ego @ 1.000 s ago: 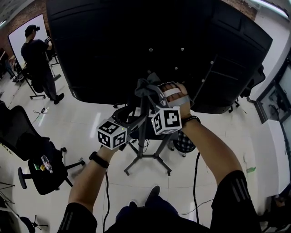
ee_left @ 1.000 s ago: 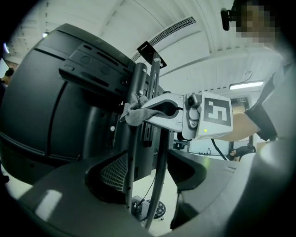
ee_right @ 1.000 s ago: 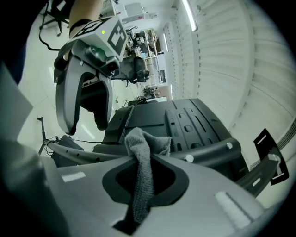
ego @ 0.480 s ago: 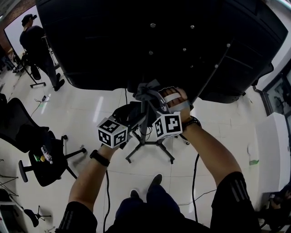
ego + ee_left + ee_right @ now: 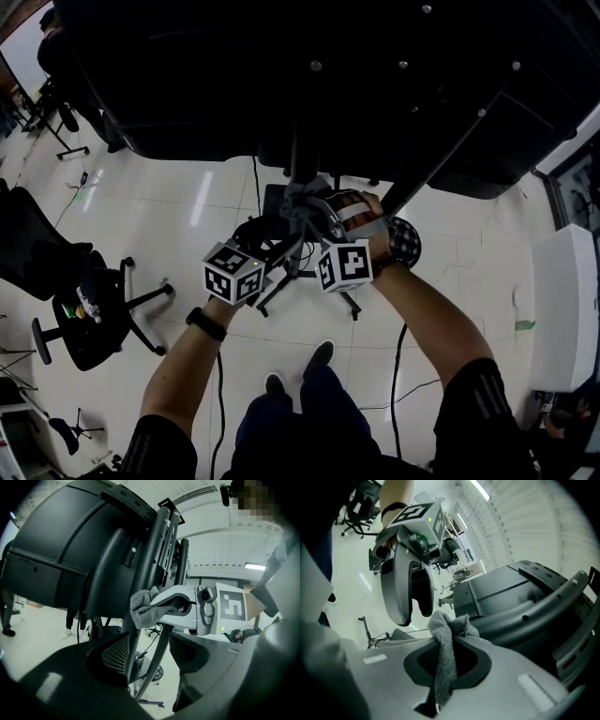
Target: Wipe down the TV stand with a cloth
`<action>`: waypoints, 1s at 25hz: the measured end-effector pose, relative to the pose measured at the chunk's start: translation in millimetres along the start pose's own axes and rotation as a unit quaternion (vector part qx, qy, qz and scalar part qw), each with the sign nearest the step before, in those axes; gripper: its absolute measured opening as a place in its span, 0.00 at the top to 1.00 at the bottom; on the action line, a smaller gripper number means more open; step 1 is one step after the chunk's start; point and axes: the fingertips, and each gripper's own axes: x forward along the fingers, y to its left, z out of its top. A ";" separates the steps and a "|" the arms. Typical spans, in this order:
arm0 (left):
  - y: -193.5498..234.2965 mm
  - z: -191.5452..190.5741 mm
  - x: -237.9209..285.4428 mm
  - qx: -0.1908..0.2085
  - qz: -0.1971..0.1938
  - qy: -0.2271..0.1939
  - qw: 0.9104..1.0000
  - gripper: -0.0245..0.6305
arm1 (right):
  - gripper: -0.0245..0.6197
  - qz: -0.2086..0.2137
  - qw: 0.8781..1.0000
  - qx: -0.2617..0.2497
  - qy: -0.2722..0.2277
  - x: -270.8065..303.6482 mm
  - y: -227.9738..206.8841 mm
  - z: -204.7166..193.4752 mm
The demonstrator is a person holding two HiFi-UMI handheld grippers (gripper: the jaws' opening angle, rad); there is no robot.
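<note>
In the head view the black back of the TV (image 5: 281, 84) fills the top of the picture, and the TV stand (image 5: 297, 164) drops from it as a dark post to splayed legs on the pale floor (image 5: 187, 197). The right gripper (image 5: 317, 206) is held up against that post with a grey cloth (image 5: 300, 192) bunched at its tip, the cloth touching the post just under the TV's lower edge. The left gripper (image 5: 272, 242) sits just beside and below it, close to the same post. A black office chair (image 5: 75, 305) stands well apart at the left, a white cabinet (image 5: 562, 309) at the right edge, and a dark cable (image 5: 397, 375) trails over the floor near the person's feet. In the left gripper view that gripper's dark jaws stand spread, with the stand's slanting bars running up through the gap between them. I cannot tell whether either jaw touches a bar. Beyond them the white right gripper presses the cloth against the bar. In the right gripper view the pale jaws are pressed together on the cloth, which hangs as a strip down between the pads and bulges out past the tips. The left gripper hangs close in front, and a curved black bracket (image 5: 553, 602) of the stand crosses at the right.
</note>
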 end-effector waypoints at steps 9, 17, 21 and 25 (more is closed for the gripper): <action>34.7 -89.3 13.2 -0.010 0.008 0.061 0.998 0.51 | 0.94 0.064 0.997 0.047 0.022 45.7 101.8 -30.1; 61.7 -169.3 25.1 -0.017 0.008 0.109 0.994 0.49 | 0.94 0.114 0.991 0.066 0.039 82.9 185.8 -54.5; 67.6 -211.2 32.4 -0.035 0.006 0.128 0.991 0.49 | 0.94 0.138 0.986 0.074 0.049 101.5 229.3 -67.1; 72.6 -254.8 40.0 -0.045 0.002 0.153 0.987 0.48 | 0.94 0.160 0.982 0.077 0.060 118.1 271.7 -78.7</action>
